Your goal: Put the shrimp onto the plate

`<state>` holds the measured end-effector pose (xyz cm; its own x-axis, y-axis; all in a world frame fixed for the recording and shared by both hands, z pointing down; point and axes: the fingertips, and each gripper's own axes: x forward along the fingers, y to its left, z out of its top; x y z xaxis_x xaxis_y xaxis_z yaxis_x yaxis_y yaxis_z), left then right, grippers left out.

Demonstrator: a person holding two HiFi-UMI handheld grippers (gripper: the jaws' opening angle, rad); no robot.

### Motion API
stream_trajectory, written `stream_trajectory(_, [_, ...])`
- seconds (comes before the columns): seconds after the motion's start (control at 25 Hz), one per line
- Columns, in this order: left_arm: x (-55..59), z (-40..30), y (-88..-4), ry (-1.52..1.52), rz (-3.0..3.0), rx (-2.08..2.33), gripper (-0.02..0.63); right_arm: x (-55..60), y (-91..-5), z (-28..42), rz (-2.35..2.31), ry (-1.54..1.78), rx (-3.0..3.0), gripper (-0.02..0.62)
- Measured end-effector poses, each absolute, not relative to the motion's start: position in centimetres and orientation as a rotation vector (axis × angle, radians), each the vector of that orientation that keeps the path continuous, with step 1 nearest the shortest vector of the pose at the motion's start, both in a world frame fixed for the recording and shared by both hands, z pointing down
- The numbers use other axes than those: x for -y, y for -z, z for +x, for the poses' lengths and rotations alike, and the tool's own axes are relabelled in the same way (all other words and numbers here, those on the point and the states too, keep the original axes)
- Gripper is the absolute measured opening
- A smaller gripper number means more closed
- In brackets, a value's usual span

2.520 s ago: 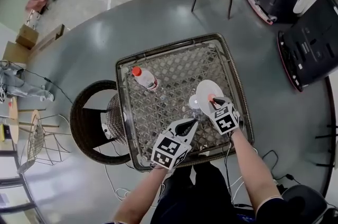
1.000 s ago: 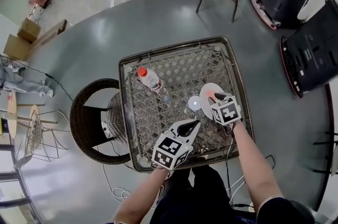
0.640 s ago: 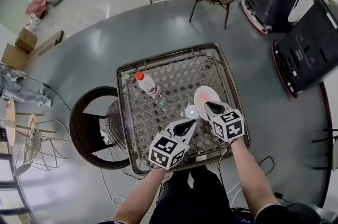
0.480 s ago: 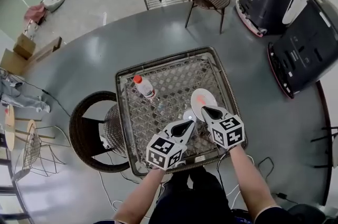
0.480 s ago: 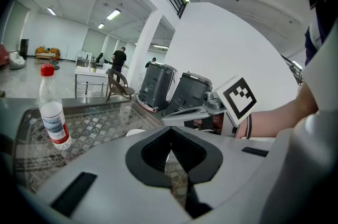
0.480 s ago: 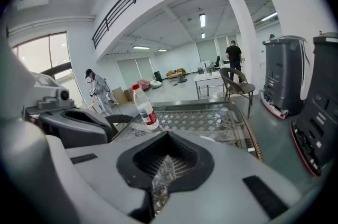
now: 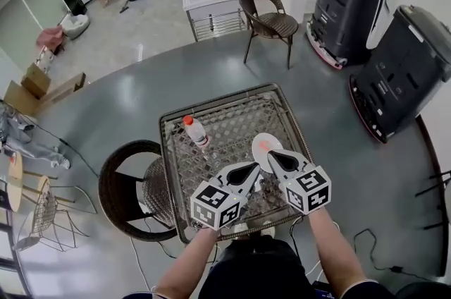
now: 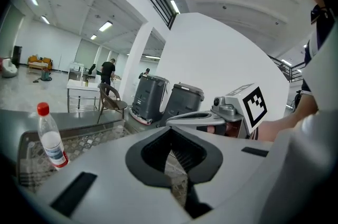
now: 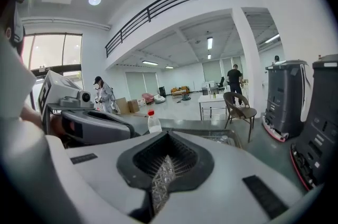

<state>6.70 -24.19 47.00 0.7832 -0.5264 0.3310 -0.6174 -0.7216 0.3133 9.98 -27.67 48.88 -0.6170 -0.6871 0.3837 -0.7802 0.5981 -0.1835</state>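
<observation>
- Table [image 7: 229, 125]: the layout on it is unchanged.
- Right gripper [image 7: 270, 156]: has drawn back off the plate towards the person. Its jaws are together with nothing between them.
- Left gripper [image 7: 254, 167]: remains beside it, jaws likewise closed and empty.
- Plate [image 7: 276, 142]: now clear of the gripper.
- Shrimp [image 7: 262, 144]: lies on the plate, released. In my judgement the placement is complete.
</observation>
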Motion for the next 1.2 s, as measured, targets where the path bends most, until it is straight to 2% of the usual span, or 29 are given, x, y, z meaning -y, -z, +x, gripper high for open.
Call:
stream_trajectory(0.56, [23.3,6.8,-39.2,-0.185,2.713,0.869,0.008,26.5,-38.5,9.5,1.270,-0.291,2.761,0.005])
stream_trajectory(1.2, [22.6,6.7,-38.1,-0.173,2.742,0.851,0.008,25.8,-37.6,9.8,1.300,-0.305,2.769,0.005])
